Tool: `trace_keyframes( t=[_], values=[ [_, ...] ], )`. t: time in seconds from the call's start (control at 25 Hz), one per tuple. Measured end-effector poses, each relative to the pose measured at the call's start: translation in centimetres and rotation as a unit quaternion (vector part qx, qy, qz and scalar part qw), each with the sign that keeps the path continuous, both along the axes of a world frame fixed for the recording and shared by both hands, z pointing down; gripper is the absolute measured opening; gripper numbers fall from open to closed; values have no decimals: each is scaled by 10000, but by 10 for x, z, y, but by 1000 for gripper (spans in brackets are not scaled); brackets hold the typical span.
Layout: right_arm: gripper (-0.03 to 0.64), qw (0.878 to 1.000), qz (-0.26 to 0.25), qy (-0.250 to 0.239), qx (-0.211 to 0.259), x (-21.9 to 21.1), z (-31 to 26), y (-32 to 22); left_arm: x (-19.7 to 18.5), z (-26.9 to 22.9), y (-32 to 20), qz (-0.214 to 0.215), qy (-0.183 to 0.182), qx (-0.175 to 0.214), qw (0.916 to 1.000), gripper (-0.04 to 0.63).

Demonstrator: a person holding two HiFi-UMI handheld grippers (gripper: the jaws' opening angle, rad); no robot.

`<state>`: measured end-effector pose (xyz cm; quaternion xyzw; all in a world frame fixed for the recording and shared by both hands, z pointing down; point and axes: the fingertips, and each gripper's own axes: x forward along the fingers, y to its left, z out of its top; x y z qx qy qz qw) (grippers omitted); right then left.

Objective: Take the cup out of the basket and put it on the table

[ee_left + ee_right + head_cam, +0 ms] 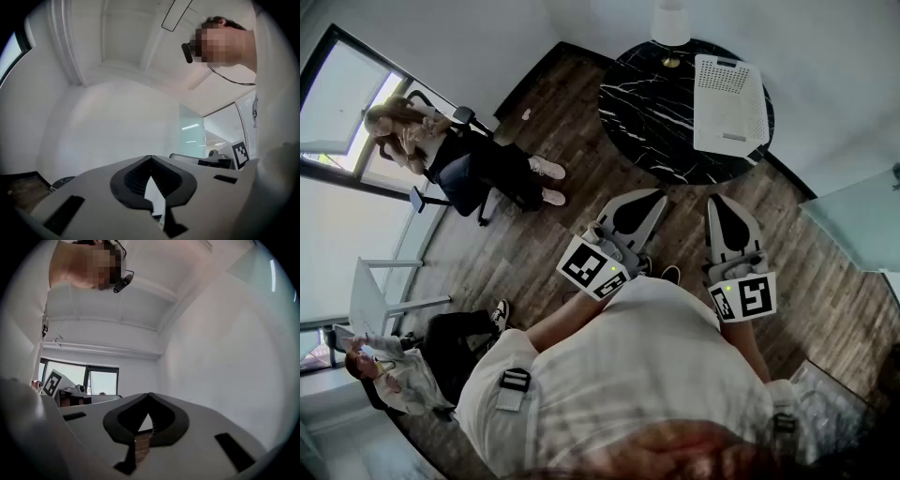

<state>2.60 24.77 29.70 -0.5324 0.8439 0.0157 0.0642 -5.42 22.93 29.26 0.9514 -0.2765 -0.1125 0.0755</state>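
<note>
Holding left gripper and right gripper near the chest, fingers closed, seemingly empty, well apart from basket on desk.

Person in a white T-shirt, lower centre of the frame.
Shoulder straps with black buckles; pale grey left gripper and right gripper, each with a black teardrop pad and a black-and-white marker cube.

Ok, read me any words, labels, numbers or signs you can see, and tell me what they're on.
No readable words or numbers anywhere.
Left gripper cube: black-and-white square marker, a pattern, not letters.
Right gripper cube: the same kind of marker.
White basket on the table: no print visible.
</note>
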Motion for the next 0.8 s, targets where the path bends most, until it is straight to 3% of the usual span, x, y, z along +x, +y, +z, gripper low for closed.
trace_keyframes(
  t=[0.8],
  values=[
    [6, 9997, -186, -155, -2, 8, -3, 30, 20, -4, 32, 76, 1, 39, 10000, 6]
  ],
)
